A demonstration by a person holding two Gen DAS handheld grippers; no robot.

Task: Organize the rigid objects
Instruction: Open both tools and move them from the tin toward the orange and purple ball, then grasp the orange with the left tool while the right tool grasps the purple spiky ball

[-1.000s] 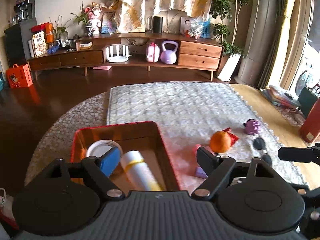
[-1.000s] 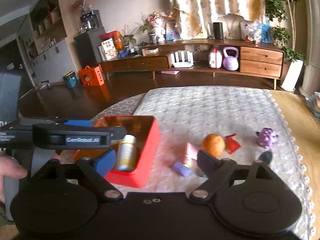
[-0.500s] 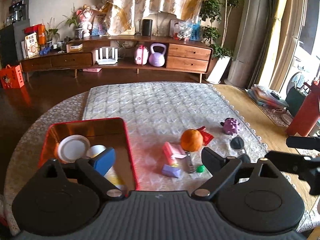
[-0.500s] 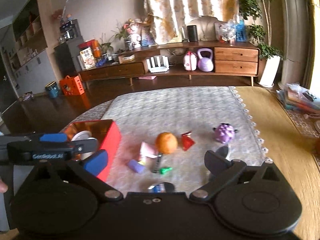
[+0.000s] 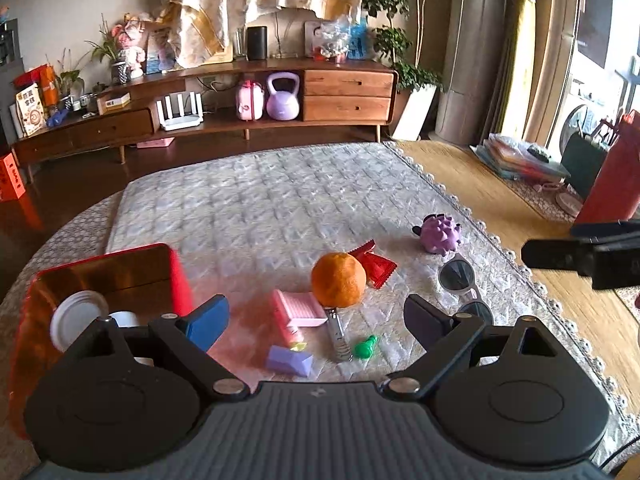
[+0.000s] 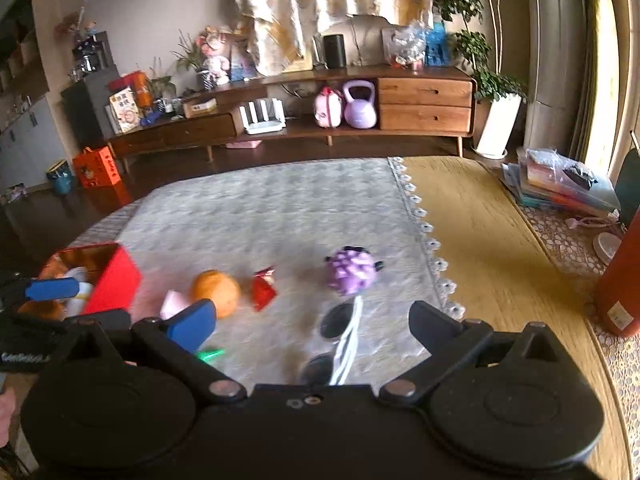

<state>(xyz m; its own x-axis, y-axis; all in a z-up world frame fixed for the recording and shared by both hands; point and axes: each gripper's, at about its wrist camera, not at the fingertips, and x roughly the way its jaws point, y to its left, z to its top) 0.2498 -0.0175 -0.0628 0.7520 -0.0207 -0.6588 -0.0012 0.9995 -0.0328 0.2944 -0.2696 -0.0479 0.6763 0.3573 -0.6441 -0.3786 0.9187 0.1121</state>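
Note:
A red box (image 5: pixel 100 268) at the left holds a white lid (image 5: pixel 78 318) and a bottle; it also shows in the right wrist view (image 6: pixel 114 280). On the quilted cloth lie an orange (image 5: pixel 338 284), a red packet (image 5: pixel 374 266), a pink block (image 5: pixel 304 308), a purple block (image 5: pixel 288 360), a nail clipper (image 5: pixel 338 332), a green piece (image 5: pixel 366 348), a purple spiky toy (image 6: pixel 352 272) and white sunglasses (image 6: pixel 340 340). My left gripper (image 5: pixel 316 318) is open and empty above the small items. My right gripper (image 6: pixel 312 320) is open and empty above the sunglasses.
The cloth's lace edge (image 6: pixel 430 248) meets bare wooden tabletop (image 6: pixel 492 264) on the right. A red bottle (image 6: pixel 620 292) stands at the far right. A wooden sideboard (image 5: pixel 240 108) lines the far wall.
Both grippers have swung right, away from the red box. The left one now faces the orange and small items; the right one now faces the sunglasses and purple toy.

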